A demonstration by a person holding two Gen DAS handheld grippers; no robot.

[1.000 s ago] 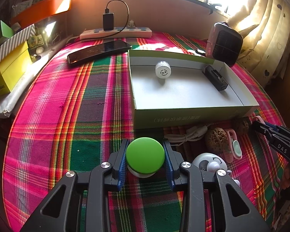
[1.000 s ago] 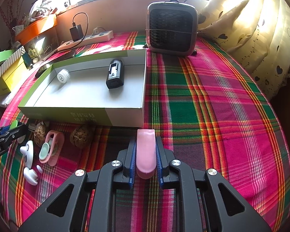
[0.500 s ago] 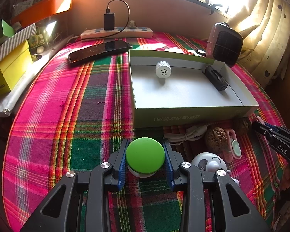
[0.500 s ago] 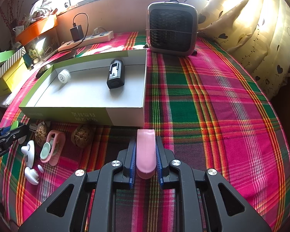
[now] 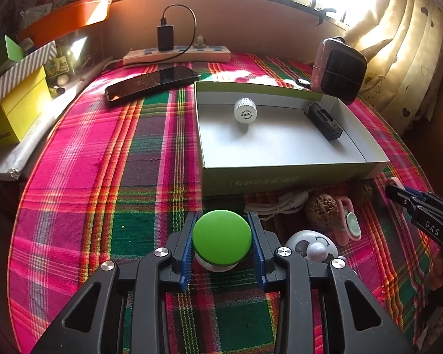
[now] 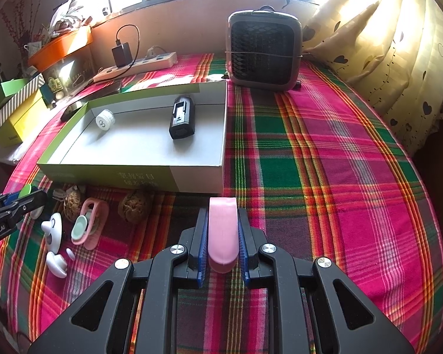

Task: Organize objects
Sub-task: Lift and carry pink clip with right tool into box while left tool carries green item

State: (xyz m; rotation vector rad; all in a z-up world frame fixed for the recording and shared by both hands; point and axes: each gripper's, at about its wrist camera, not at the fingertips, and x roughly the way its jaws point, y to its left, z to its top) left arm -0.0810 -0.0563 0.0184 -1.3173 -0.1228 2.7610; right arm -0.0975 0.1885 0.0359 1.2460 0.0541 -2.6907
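The left gripper (image 5: 221, 237) clamps a green-topped round object (image 5: 221, 237) between its blue ribbed pads; only a sliver of its white underside shows, so what it is stays unclear. The right gripper (image 6: 223, 233) is closed on a smooth pink rounded piece (image 6: 223, 231), whose lower end is hidden between the fingers. Both hang above the plaid cloth (image 5: 82, 177), in front of the near wall of the shallow cardboard box (image 5: 280, 181).

Inside the box lie a white ribbed cap (image 5: 245, 110) and a black rectangular device (image 5: 323, 121). The left view shows the device end-on against the right wall; the right view shows its top face with a clip-like recess.

Between box and grippers sits a cluster of small things: a coiled white cable (image 5: 280, 203), clear only from the left; a wrinkled brown walnut (image 5: 322, 208); a pink holder with a mint oval (image 6: 87, 224); and glossy white rounded pieces (image 6: 54, 236), partly covered by the left gripper's arm in its own view. A second walnut (image 6: 134, 206) is plain in the right view but shadowed and half hidden in the left.

A dark phone (image 5: 152, 84) is fully seen only from the left; the right view catches just its edge behind the box. The grilled fan (image 6: 264, 50) is whole in the right view. A power strip (image 5: 177, 54) with a black charger lies by the wall. The boxes at left are cut off by the frame.
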